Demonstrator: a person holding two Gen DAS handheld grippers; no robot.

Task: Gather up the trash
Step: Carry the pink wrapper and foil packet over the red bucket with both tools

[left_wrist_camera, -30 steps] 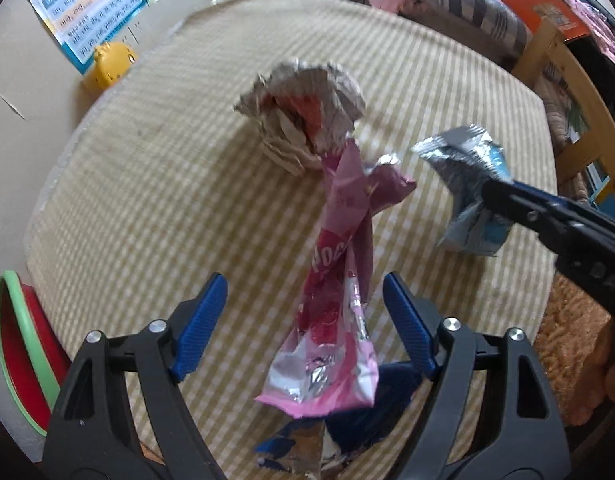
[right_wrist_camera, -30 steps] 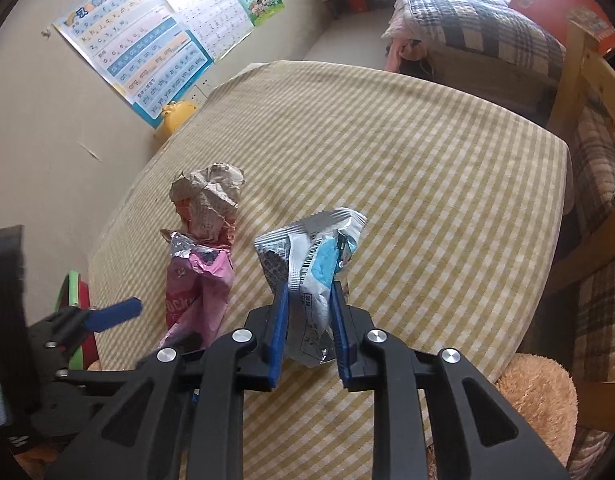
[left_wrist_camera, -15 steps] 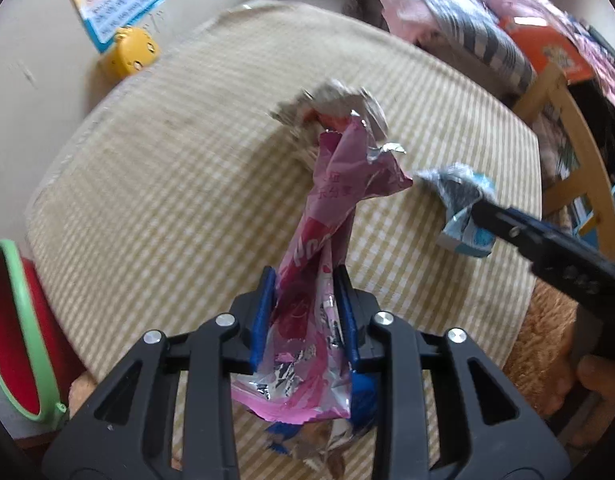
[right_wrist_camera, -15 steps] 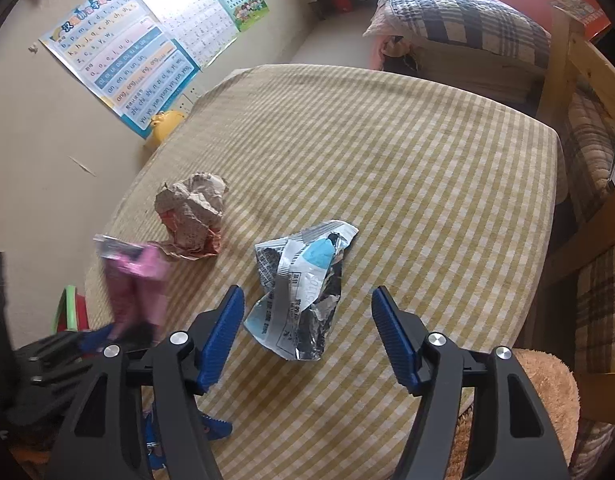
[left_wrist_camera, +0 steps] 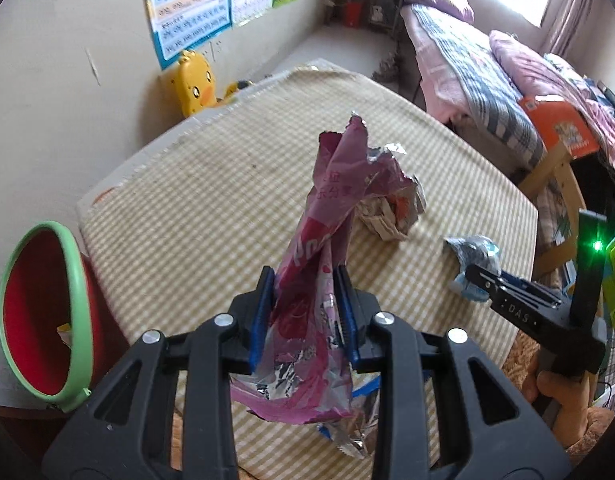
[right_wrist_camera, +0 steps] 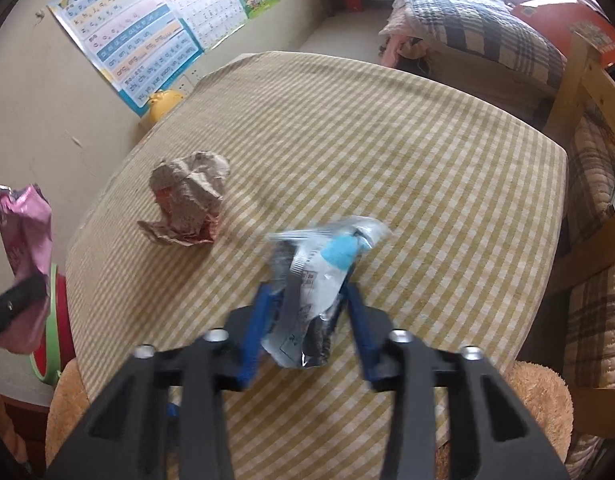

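The pink wrapper (left_wrist_camera: 327, 240) is standing clamped between the pads of the left tool (left_wrist_camera: 305, 316), its long axis running up and away from the jaws, clear of the table (left_wrist_camera: 179, 200). The red bin (left_wrist_camera: 47, 312) with the green rim is lying to the near left of this tool, below the table edge; judged from this, the left hand is the nearer one for the drop. White characters on the wrapper are too creased to read.

The silver-and-blue wrapper (right_wrist_camera: 323, 280) is sitting between the pads of the right tool (right_wrist_camera: 311, 328), whose jaws are closing on it; the pads are appearing to press its sides. A barcode panel is showing. The crumpled paper ball (right_wrist_camera: 187, 200) is lying farther left on the table. "DAS" is reading on the right tool's body.
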